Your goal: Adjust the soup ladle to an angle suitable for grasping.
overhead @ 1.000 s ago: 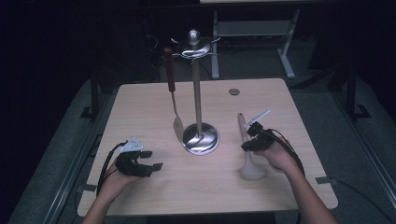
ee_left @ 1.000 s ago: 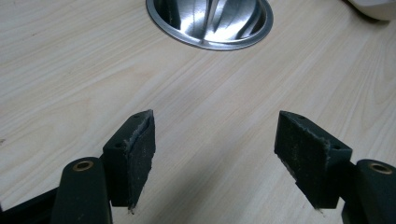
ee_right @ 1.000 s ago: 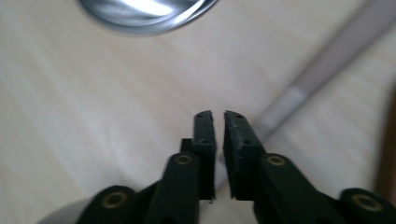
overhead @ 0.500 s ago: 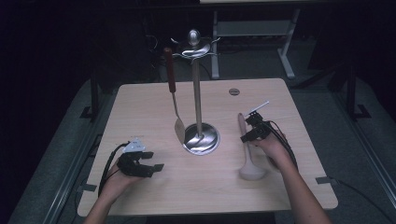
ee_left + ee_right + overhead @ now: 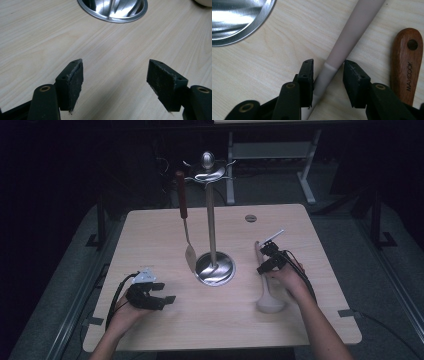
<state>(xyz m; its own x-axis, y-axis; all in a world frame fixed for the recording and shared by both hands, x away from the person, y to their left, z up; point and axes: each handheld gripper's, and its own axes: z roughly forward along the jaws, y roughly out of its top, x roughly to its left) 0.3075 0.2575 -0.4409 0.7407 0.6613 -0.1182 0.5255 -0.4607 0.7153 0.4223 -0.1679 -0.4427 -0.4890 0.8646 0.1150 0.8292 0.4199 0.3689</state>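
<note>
Pale wood-grain tabletop [image 5: 220, 320], dark room beyond. Nearest, left gripper [image 5: 159, 300] rests low on the table, jaws wide apart, bare wood between them. Right gripper [image 5: 328, 82] straddles the handle of a grey ladle [image 5: 265, 290] lying on the table right of the stand base; jaws have just been opening, and the right pad stands off it. Wooden handle [image 5: 407, 62] lies beside. Farther: steel utensil stand [image 5: 214, 265], a spatula [image 5: 186, 225] hanging from it.
</note>
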